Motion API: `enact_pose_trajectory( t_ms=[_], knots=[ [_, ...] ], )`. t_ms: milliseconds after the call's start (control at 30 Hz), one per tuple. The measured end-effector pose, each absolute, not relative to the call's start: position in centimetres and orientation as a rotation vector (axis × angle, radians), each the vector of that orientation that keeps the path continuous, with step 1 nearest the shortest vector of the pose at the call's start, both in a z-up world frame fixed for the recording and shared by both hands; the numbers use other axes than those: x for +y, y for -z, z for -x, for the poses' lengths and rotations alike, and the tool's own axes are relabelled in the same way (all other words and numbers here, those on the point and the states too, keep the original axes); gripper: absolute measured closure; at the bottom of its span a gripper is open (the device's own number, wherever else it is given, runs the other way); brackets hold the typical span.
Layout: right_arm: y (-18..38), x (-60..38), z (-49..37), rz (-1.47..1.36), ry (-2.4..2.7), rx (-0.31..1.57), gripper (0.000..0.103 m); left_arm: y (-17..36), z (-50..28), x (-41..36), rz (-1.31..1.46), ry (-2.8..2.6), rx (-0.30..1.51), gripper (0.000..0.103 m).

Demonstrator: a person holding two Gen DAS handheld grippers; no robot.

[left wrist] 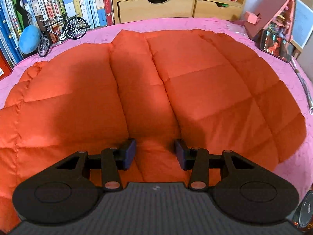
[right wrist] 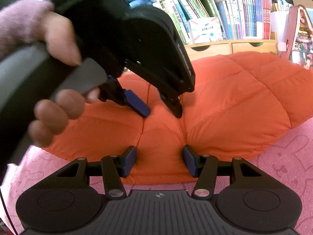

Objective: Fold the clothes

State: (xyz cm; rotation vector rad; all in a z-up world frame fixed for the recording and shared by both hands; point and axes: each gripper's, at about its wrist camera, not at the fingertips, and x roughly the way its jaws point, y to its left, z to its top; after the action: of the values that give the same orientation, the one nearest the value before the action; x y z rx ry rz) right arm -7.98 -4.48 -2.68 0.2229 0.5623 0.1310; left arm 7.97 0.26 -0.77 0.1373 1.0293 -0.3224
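Note:
An orange quilted down jacket point(left wrist: 156, 82) lies spread on the pink cloth-covered table point(left wrist: 176, 24); it also shows in the right wrist view point(right wrist: 225, 101). My left gripper point(left wrist: 155, 153) is open, its blue pads straddling a puffy ridge near the jacket's near edge. It also shows in the right wrist view point(right wrist: 163, 112), held by a hand, tips pressing down on the jacket. My right gripper point(right wrist: 159, 161) is open, its pads either side of the jacket's near edge, just in front of the left gripper.
A model bicycle point(left wrist: 62, 32), a blue plush point(left wrist: 29, 39) and books stand at the back left. Wooden drawers point(left wrist: 176, 8) are at the back. A pink box point(left wrist: 272, 13), a phone point(left wrist: 276, 46) and a cable point(left wrist: 305, 86) lie at the right.

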Motion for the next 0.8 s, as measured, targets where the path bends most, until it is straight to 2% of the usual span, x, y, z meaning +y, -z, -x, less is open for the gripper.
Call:
enact_pose_trajectory(
  t_ms=[633, 800],
  knots=[
    [2.7, -5.4, 7.3, -0.224, -0.137, 0.564, 0.049, 2.1, -18.2, -1.0, -0.072, 0.151, 0.970, 0.050],
    [3.1, -4.9, 10.2, -0.222, -0.140, 0.563, 0.049, 2.6, -20.9, -1.3, -0.063, 0.102, 0.969, 0.047]
  ],
)
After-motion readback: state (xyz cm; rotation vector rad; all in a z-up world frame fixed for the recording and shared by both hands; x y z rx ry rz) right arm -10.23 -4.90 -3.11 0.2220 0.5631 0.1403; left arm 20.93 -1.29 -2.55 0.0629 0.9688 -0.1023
